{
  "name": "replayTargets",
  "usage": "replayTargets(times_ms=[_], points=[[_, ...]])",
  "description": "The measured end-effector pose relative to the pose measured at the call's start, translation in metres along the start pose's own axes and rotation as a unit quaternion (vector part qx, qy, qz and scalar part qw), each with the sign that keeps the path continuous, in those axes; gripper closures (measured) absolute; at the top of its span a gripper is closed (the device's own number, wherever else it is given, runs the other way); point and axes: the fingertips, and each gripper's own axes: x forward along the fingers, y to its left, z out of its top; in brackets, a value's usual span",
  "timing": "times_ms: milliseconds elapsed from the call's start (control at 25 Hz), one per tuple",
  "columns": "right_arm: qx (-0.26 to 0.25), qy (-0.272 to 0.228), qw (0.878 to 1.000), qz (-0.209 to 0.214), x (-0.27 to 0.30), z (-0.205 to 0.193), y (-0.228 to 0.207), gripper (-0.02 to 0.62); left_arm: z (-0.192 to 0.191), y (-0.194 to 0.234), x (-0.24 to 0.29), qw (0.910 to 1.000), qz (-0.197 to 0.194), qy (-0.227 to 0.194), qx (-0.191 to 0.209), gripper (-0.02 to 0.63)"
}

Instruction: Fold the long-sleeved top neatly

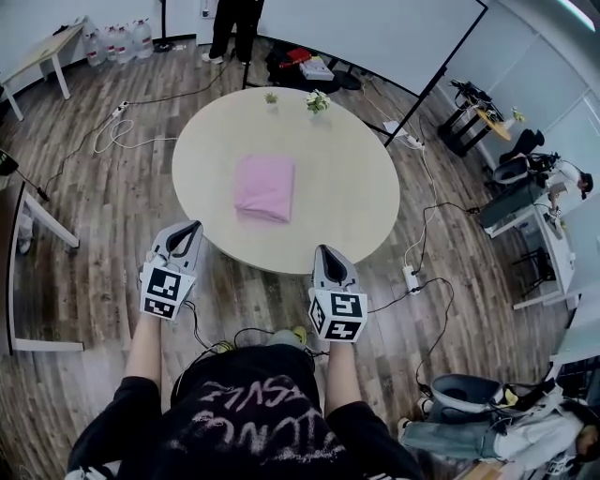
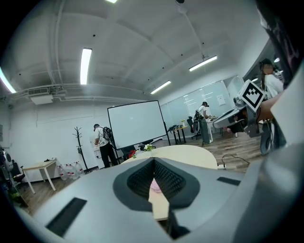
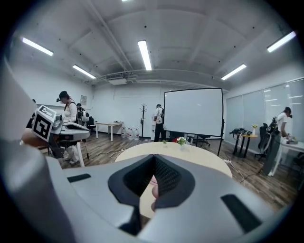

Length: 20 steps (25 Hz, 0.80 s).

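Observation:
The pink long-sleeved top lies folded into a compact rectangle near the middle of the round beige table. My left gripper is held off the near left edge of the table, jaws shut and empty. At the near right edge my right gripper is likewise shut with nothing in it. Both point at the table, well short of the top. In the left gripper view a sliver of the pink top shows past the closed jaws, and in the right gripper view the pink top shows the same way.
Two small potted plants stand at the table's far edge. Cables and a power strip lie on the wood floor around it. A projector screen and a standing person are beyond the table. Desks stand at the left and right.

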Motion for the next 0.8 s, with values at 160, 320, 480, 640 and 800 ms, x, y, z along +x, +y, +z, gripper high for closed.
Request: replayTargets(times_ms=[160,320,480,640,800], points=[[0.001,-0.008,1.0,-0.01,-0.01,-0.001,-0.015,0.591,-0.005,-0.002,-0.003,0.9998,0.013,0.003,-0.017,0.595],[0.004,-0.013,1.0,-0.016,-0.02,0.003,-0.038,0.591,0.001,-0.012,0.0,0.9995,0.026,0.01,-0.013,0.595],[0.004,-0.022,1.0,-0.018,-0.026,0.007,-0.061,0.591,0.011,-0.02,0.003,0.9989,0.042,0.005,-0.02,0.595],[0.005,-0.031,0.999,-0.021,-0.035,0.016,-0.081,0.591,0.024,-0.021,0.004,0.9974,0.058,0.001,-0.043,0.595],[0.012,-0.036,0.999,-0.025,-0.041,0.017,-0.1,0.591,0.033,-0.024,0.005,0.996,0.066,-0.003,-0.06,0.595]])
